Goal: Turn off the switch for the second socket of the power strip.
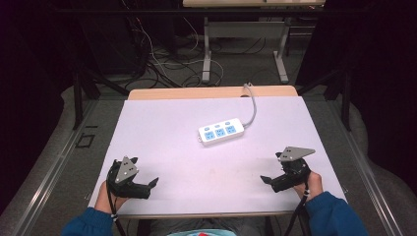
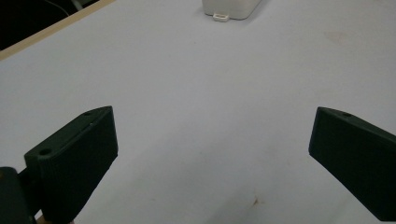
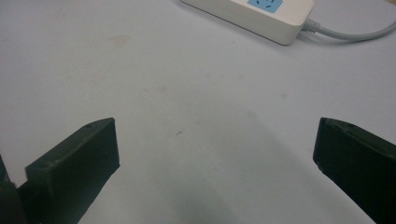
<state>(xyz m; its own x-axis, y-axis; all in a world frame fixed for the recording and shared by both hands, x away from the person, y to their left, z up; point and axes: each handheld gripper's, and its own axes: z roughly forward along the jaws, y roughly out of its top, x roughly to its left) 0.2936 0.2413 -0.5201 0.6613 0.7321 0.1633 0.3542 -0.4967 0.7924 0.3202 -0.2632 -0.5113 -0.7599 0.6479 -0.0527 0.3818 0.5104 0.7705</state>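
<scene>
High view: both hand-held grippers low nr table [image 1: 147,147] front, jaws apart.

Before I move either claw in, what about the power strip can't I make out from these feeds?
- Power strip: cut off by the top edge in both gripper views.
- Its grey cable: runs off the table's far edge in the high view; plug end hidden.
- Switches above the blue sockets: too small to read.
- Left claw and right claw: open, empty.

Lab: floor cables [image 1: 167,64], black curtains [image 1: 29,73]
</scene>
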